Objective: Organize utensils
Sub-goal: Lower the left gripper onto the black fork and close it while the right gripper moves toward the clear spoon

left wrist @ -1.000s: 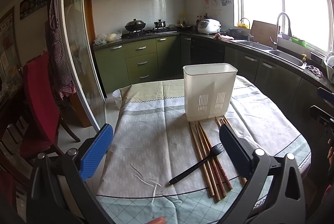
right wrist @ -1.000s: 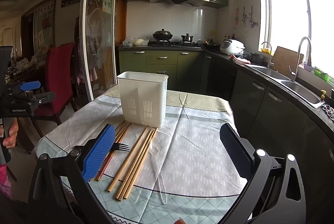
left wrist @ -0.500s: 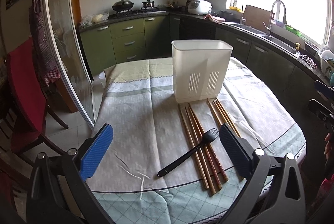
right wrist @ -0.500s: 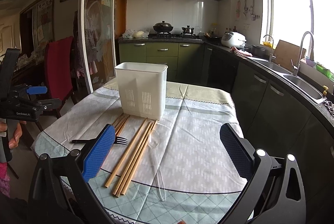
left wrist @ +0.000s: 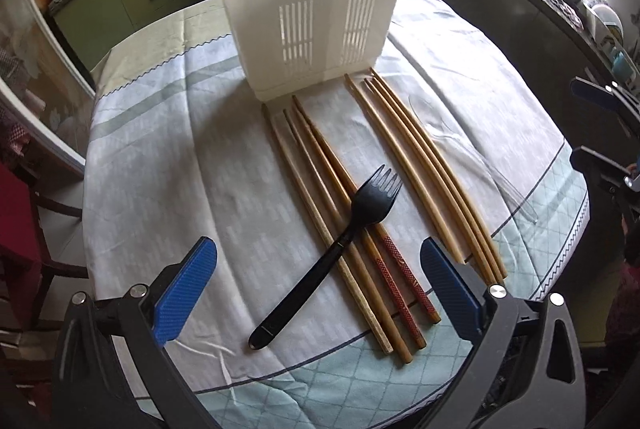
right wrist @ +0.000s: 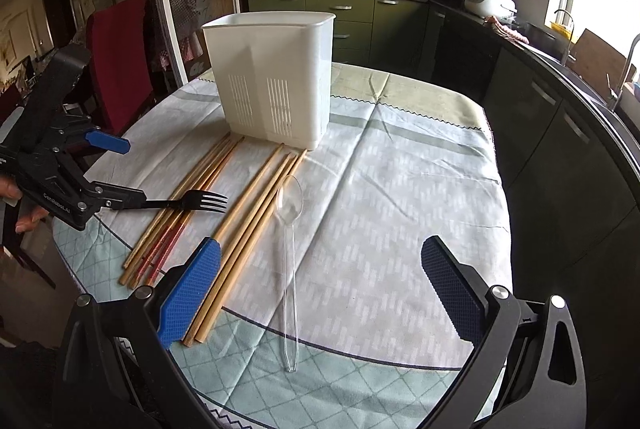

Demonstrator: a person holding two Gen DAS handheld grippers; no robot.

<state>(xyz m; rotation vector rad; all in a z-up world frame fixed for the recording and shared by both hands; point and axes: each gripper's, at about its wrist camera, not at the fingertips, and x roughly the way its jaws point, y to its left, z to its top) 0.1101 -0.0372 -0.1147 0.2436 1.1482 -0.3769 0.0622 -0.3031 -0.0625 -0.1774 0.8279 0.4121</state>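
Observation:
A white slotted utensil holder point(left wrist: 312, 1) point(right wrist: 272, 77) stands upright on the table. In front of it lie two bundles of wooden chopsticks point(left wrist: 327, 149) point(left wrist: 404, 169). A black plastic fork point(left wrist: 332, 253) point(right wrist: 192, 203) rests across the left bundle. A clear plastic spoon point(right wrist: 290, 229) lies to the right of the right bundle point(right wrist: 248, 229). My left gripper point(left wrist: 318, 281) point(right wrist: 120, 169) is open and low, its blue pads either side of the fork's handle. My right gripper point(right wrist: 320, 281) is open, with the spoon's handle between its pads and untouched.
The table wears a pale checked tablecloth point(right wrist: 400, 189) and its front edge is close under both grippers. A red chair point(right wrist: 116, 61) stands at the left side. Green kitchen cabinets point(right wrist: 340, 29) and a dark counter point(right wrist: 560, 89) run behind and along the right.
Both grippers have moved forward and down toward the table. The left one now straddles the fork handle and the right one the spoon handle. Both stay open.

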